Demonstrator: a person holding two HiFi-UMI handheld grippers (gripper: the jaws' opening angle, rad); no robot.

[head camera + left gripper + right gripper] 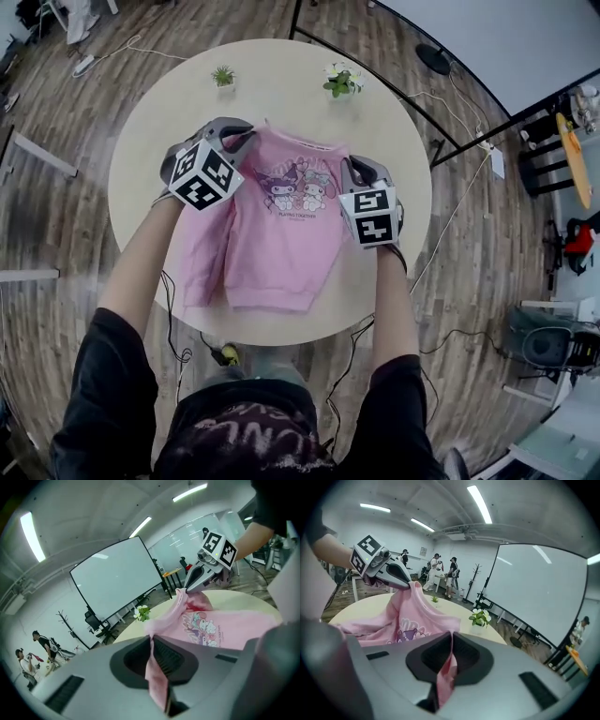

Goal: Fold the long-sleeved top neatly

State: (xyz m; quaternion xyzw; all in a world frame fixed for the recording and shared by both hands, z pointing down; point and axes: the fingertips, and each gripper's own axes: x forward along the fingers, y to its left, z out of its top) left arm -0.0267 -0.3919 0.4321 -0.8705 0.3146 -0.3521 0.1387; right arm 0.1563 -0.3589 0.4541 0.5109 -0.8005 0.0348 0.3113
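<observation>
Person: dark-shirted torso and both forearms fill the bottom of the head view; the hands are hidden behind the grippers' marker cubes.
Left gripper (246,134): jaws pressed together on a fold of pink cloth at one shoulder, plain in its own view (151,637); how much cloth is caught is hidden inside the jaws.
Right gripper (349,165): likewise pinched on pink cloth at the other shoulder (451,634).
Long-sleeved top (281,234): pink, front up on the table between the two grippers; shoulders drawn up to the jaw tips, hem lying near the table's near edge.
Sleeves: one runs down beside the left forearm; the other is hidden under the right gripper and arm.
Print: cartoon figures on the chest; the lettering below is too small to read.
Table (375,122): round, pale; its near edge is covered by the person.
Plants: a small green one (223,76) and a white-flowered one (342,81) near the far edge, apart from the top.
Whiteboard (117,583): beyond the table, cut off in the head view.
People (440,569): far off, too small to make out.
</observation>
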